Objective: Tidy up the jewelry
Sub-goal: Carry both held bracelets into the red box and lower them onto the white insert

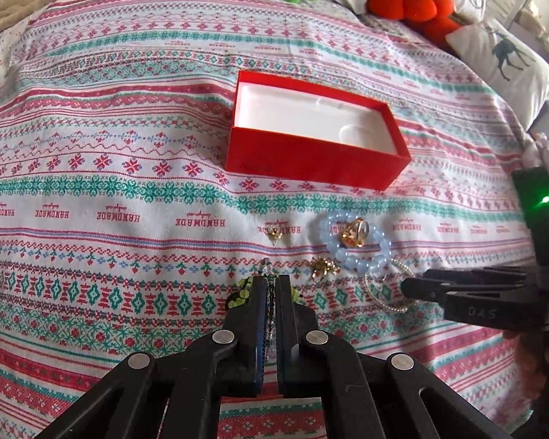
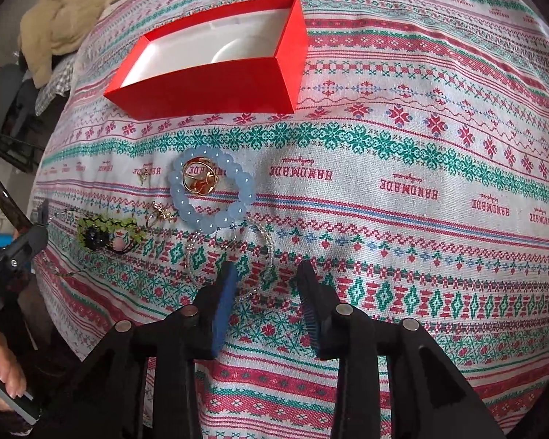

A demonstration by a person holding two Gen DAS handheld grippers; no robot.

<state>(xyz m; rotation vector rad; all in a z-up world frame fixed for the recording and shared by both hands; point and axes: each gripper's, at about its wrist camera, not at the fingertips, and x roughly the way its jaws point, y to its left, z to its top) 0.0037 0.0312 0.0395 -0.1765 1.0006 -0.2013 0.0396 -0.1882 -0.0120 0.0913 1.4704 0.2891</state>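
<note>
Left wrist view: left gripper is clamped on a thin beaded strand, presumably to carry it to the red box, which sits open and empty farther up the patterned bedspread. It points steeply downward. The green bead bracelet lies under its tip (whether it is attached to the strand cannot be told). Right gripper, pointing almost straight down, stands parted with nothing pressed between its pads, astride the clear bead loop, seemingly positioned to take it. Pale blue bracelet, encircling a gold ring, lies just beyond, with small gold pieces beside it.
</note>
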